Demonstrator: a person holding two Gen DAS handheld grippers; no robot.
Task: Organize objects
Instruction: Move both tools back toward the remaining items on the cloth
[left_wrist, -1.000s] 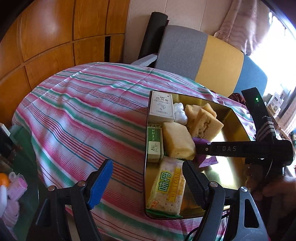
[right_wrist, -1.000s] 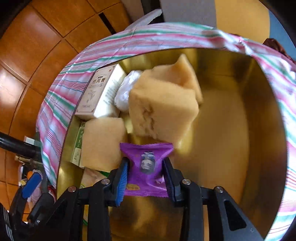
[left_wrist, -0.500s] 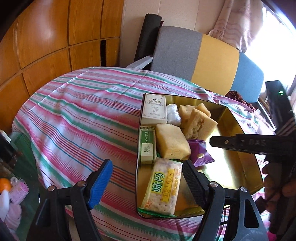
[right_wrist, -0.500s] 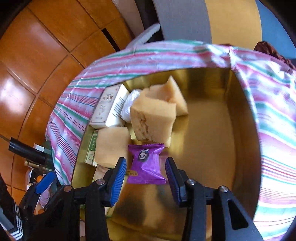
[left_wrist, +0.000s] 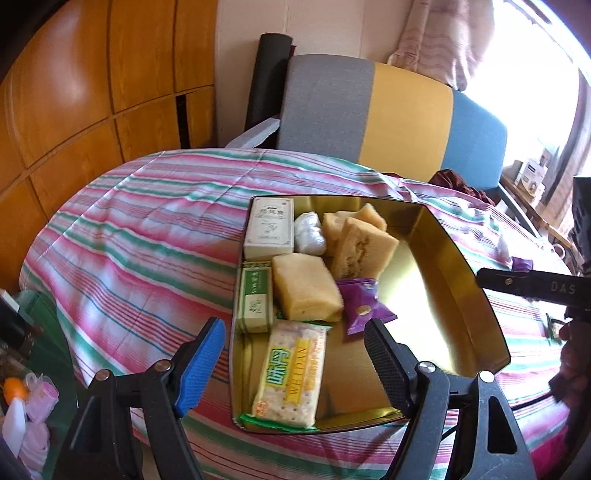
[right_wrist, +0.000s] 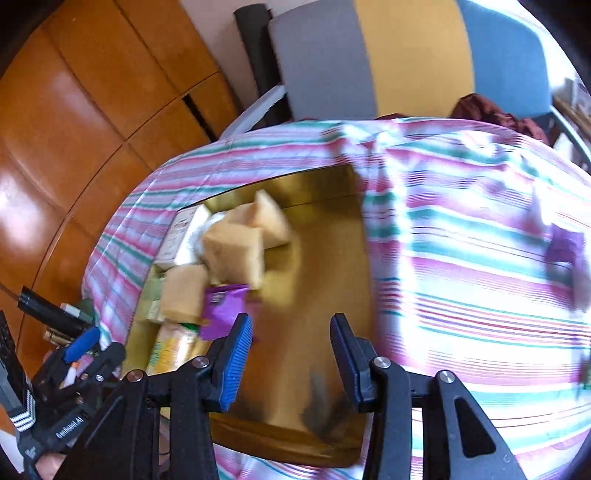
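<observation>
A gold tray (left_wrist: 458, 254) (right_wrist: 321, 280) sits on the striped cloth. Along its left side it holds a white box (left_wrist: 269, 229), a green box (left_wrist: 255, 295), yellow sponge cakes (left_wrist: 306, 291) (right_wrist: 236, 247), a cracker pack (left_wrist: 291, 369) and a purple packet (left_wrist: 364, 308) (right_wrist: 225, 306). My right gripper (right_wrist: 291, 354) is open and empty, above the tray's bare floor, apart from the purple packet to its left. My left gripper (left_wrist: 295, 365) is open over the tray's near end. The cracker pack shows between its fingers, untouched.
A second purple packet (left_wrist: 521, 264) (right_wrist: 565, 247) lies on the cloth (left_wrist: 147, 240) right of the tray. A grey, yellow and blue chair (left_wrist: 388, 114) stands behind the table, wood panelling on the left. Bottles and small items (left_wrist: 26, 402) sit low at the left.
My right gripper let go of the purple packet and pulled back and up; the packet now lies in the tray by the cakes. The left gripper drew back a little.
</observation>
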